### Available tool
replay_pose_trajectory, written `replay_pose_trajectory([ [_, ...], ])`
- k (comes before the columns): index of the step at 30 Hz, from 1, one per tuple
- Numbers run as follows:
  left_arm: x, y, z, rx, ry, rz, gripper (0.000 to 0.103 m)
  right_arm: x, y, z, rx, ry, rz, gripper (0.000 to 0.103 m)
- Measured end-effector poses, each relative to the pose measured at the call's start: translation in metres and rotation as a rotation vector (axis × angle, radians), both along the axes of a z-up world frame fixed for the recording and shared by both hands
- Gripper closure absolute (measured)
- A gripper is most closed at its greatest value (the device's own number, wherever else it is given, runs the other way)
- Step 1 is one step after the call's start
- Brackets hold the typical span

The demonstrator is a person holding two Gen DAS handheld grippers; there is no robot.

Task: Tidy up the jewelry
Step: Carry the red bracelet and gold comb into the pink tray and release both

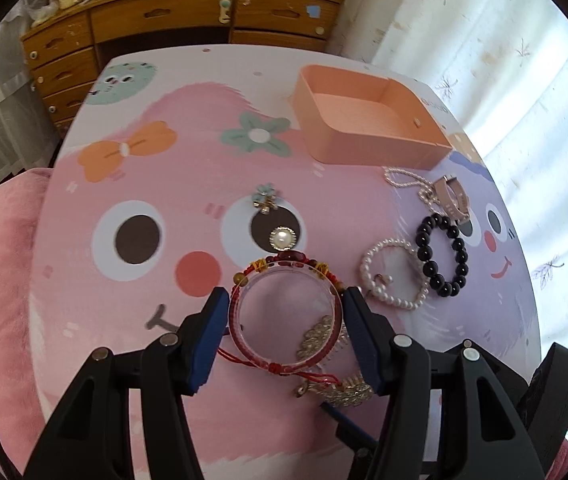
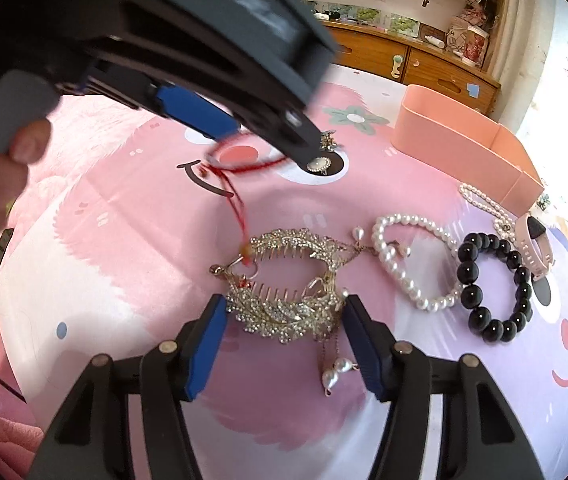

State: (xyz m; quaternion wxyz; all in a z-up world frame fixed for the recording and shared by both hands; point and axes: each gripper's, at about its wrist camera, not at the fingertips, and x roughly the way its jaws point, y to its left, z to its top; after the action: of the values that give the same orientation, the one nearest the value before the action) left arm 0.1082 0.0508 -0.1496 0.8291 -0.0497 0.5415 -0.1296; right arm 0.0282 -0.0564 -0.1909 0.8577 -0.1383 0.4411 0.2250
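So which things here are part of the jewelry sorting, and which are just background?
Part of the job:
red bracelet between the left gripper fingers
rhinestone hair comb between the right gripper fingers
pearl bracelet
black bead bracelet
pearl brooch
pink box

Just lying about:
wooden dresser
curtain

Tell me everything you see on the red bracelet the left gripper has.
The red bracelet is a clear, plastic-looking ring wrapped in red cord with dark red, amber and gold beads along its far side. The left gripper clamps it across its width, both blue pads on its sides, and it is lifted off the table. Its knotted red tails dangle down onto the rhinestone hair comb.
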Motion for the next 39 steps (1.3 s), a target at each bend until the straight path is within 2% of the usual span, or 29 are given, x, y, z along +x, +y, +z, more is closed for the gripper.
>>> replay_pose_trajectory([
  [5, -0.007, 0.014, 0.012, 0.01, -0.023, 0.028, 0.046, -0.021, 0.007, 0.001, -0.01, -0.005, 0.006, 0.044],
  [11, -0.014, 0.021, 0.024, 0.01, -0.046, 0.043, 0.046, -0.019, -0.007, 0.006, 0.022, 0.011, 0.016, 0.044],
  [17, -0.014, 0.022, 0.041, 0.002, -0.04, 0.05, 0.046, -0.016, -0.017, 0.04, 0.073, 0.035, -0.028, 0.044],
  [22, -0.009, 0.015, 0.062, -0.001, -0.05, 0.012, 0.046, -0.011, -0.031, 0.078, 0.124, 0.023, -0.05, 0.044],
  [27, 0.005, 0.002, 0.078, 0.013, -0.016, -0.041, 0.046, 0.004, -0.055, 0.119, 0.173, 0.01, -0.082, 0.044],
  [32, 0.025, -0.009, 0.091, -0.029, 0.021, -0.067, 0.046, 0.034, -0.079, 0.151, 0.163, -0.03, -0.119, 0.044],
  [39, 0.067, -0.034, 0.103, -0.019, 0.02, -0.078, 0.046, 0.087, -0.112, 0.167, 0.201, -0.093, -0.177, 0.044],
])
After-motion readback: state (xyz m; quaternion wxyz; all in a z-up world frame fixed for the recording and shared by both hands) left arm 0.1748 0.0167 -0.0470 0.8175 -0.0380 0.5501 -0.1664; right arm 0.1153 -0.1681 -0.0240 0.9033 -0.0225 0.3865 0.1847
